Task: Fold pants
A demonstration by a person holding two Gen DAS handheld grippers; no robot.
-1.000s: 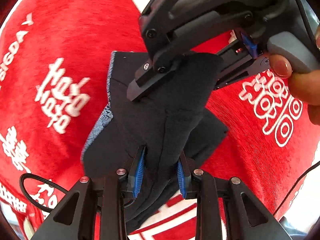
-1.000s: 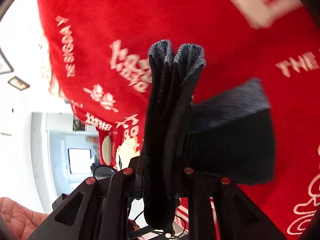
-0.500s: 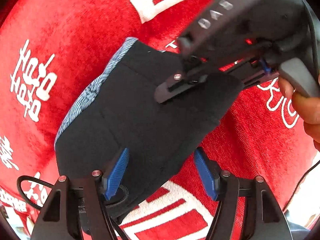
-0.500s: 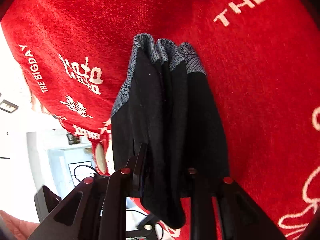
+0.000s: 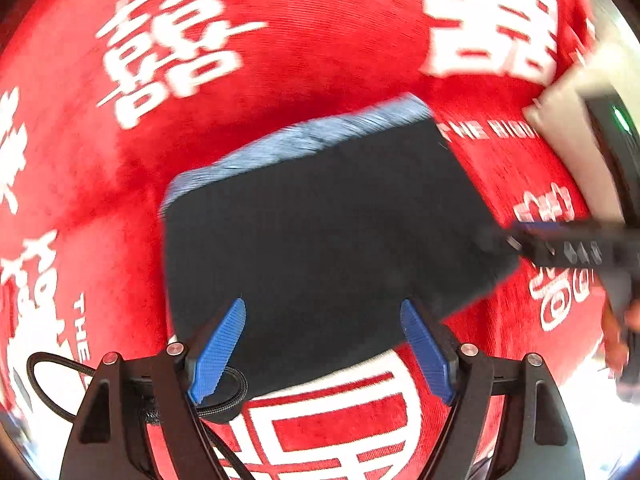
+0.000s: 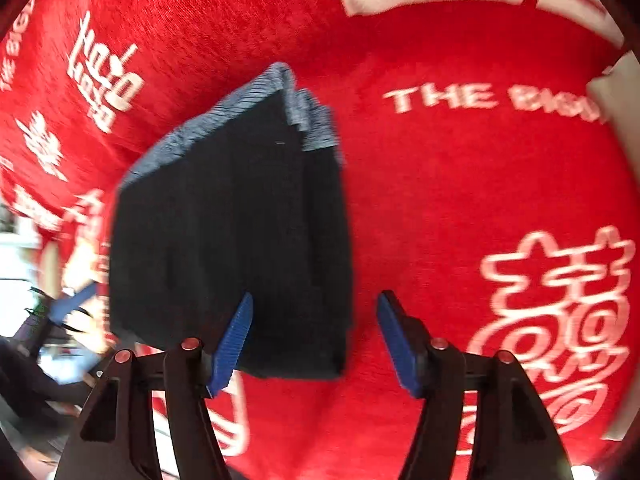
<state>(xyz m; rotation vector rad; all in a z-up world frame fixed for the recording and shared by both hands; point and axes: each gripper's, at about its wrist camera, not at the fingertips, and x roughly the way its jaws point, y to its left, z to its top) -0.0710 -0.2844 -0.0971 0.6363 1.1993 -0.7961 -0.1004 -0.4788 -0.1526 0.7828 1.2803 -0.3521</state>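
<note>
- The pants (image 5: pixel 320 240) lie as a dark folded bundle on the red cloth (image 5: pixel 320 60), the blue-grey waistband (image 5: pixel 304 140) on the bundle's far edge
- Left gripper (image 5: pixel 322 350): its jaws have just been opening and now stand released, blue pads either side of the bundle's near edge and clear of it, nothing held
- Right gripper (image 6: pixel 314 338): its jaws have likewise just been opening and are released; the bundle's near right corner lies between the pads without being pressed
- Risk, as I judge it: the layers look loosely stacked, so with both grips gone the top flap could spring back or slide off the bundle
- Risk: the right gripper's left pad (image 6: pixel 234 344) sits over the bundle's near corner, so lifting away at a slant could snag the fabric and drag the fold open
- Risk: the soft cloth under the bundle may rumple if either tool pushes sideways, skewing the bundle
- The right wrist view shows the waistband stepped in several layers (image 6: pixel 308 120) at the bundle's far corner, so the edges are not flush; the left wrist view shows only one smooth band there
- The left wrist view shows the right gripper (image 5: pixel 560 246), blurred, at the bundle's right edge with a hand (image 5: pixel 620 336) behind it, and a pale cushion-like thing (image 5: pixel 568 136) beyond the bundle's far right corner
</note>
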